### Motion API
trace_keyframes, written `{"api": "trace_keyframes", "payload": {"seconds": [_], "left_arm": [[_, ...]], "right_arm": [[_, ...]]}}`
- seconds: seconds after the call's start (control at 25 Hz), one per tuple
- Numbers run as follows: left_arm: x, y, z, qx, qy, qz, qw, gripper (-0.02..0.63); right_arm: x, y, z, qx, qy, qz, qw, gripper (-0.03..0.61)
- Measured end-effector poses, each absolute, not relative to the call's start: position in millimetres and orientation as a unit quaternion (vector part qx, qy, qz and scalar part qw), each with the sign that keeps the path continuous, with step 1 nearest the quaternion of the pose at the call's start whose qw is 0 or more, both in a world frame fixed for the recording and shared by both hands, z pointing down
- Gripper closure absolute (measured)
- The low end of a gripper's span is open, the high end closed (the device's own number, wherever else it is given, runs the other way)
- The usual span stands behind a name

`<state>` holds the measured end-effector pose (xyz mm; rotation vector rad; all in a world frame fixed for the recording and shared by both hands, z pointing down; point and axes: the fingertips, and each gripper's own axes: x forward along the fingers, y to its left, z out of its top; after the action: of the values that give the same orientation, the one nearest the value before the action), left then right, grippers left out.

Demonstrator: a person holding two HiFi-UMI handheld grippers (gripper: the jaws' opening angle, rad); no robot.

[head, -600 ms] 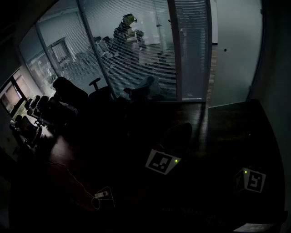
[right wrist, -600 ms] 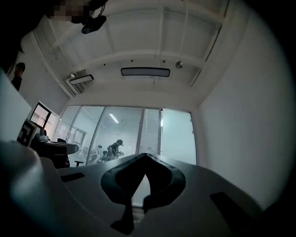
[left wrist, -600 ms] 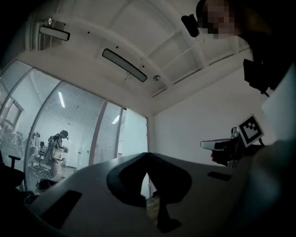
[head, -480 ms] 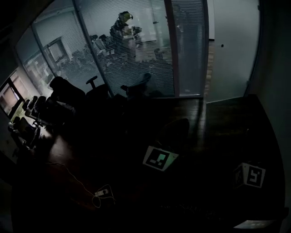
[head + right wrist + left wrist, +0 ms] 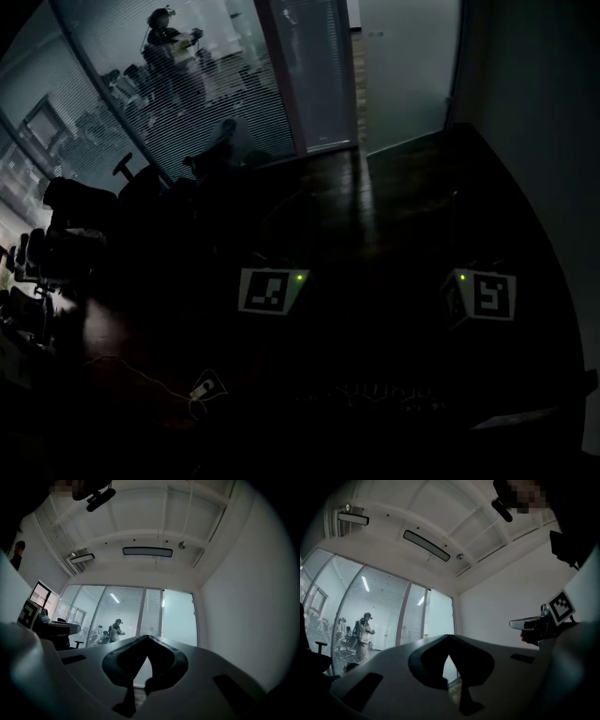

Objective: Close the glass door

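Note:
The glass door (image 5: 408, 66) is a pale frosted panel at the far end of the dark room, next to the blind-covered glass wall (image 5: 234, 84). It also shows ahead in the left gripper view (image 5: 439, 616) and the right gripper view (image 5: 178, 616). My left gripper (image 5: 449, 638) is shut with nothing in it; its marker cube (image 5: 272, 291) glows low in the middle. My right gripper (image 5: 147, 640) is shut and empty too, with its cube (image 5: 483, 295) to the right. Both are well short of the door.
Dark office chairs (image 5: 84, 216) crowd the left side. A white cable with a plug (image 5: 202, 389) lies low at the left. A person (image 5: 164, 28) stands behind the glass wall. A plain wall (image 5: 534, 112) bounds the right.
The head view has swung, so the glass wall and door now sit further left and higher. Both marker cubes stand higher in the picture and have shifted left.

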<state>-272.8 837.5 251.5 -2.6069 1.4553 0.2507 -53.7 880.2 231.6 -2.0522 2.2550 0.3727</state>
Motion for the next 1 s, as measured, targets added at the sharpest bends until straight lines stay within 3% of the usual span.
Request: {"api": "trace_keyframes", "payload": {"seconds": [1.0], "left_arm": [[-245.7, 852.0, 245.8, -0.853, 0.486, 0.112, 0.154, 0.612]], "right_arm": [[-23.2, 868.6, 259.2, -0.656, 0.751, 0.066, 0.032, 0.575]]}}
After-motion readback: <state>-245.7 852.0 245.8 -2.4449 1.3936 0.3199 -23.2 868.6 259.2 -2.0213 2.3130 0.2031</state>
